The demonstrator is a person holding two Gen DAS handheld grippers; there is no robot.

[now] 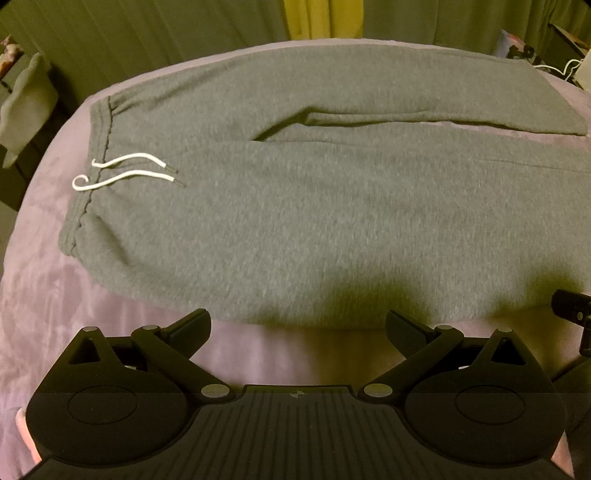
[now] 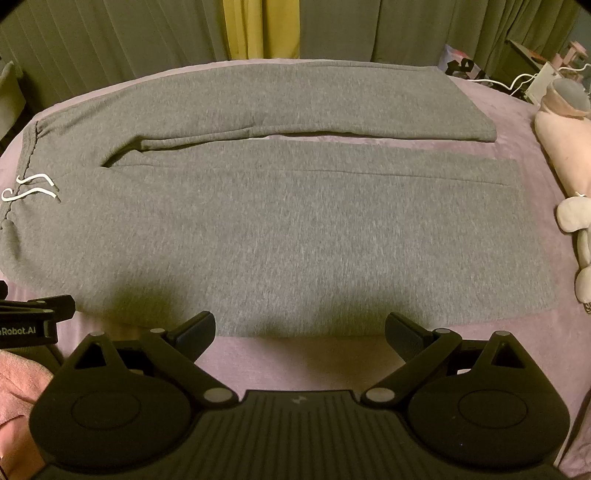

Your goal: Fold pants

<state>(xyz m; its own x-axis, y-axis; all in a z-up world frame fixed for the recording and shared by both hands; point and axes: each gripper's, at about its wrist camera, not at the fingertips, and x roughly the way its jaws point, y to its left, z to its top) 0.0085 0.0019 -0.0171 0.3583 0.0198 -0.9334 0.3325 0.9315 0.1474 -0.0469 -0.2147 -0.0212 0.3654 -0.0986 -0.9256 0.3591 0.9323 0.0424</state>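
Grey sweatpants (image 1: 314,221) lie flat on a purple bed cover (image 1: 55,295), waistband at the left with a white drawstring (image 1: 125,171), both legs stretching to the right. They also show in the right wrist view (image 2: 295,229), with the near leg's cuff at the right. My left gripper (image 1: 297,325) is open and empty, just short of the near edge of the pants. My right gripper (image 2: 299,326) is open and empty at the same near edge, further right. The left gripper's side shows in the right wrist view (image 2: 33,314).
A pink and grey plush toy (image 2: 565,147) lies on the bed at the right. Green and yellow curtains (image 2: 258,29) hang behind the bed. Cables and small items (image 2: 517,79) sit at the far right. A chair with a cloth (image 1: 26,103) stands at the left.
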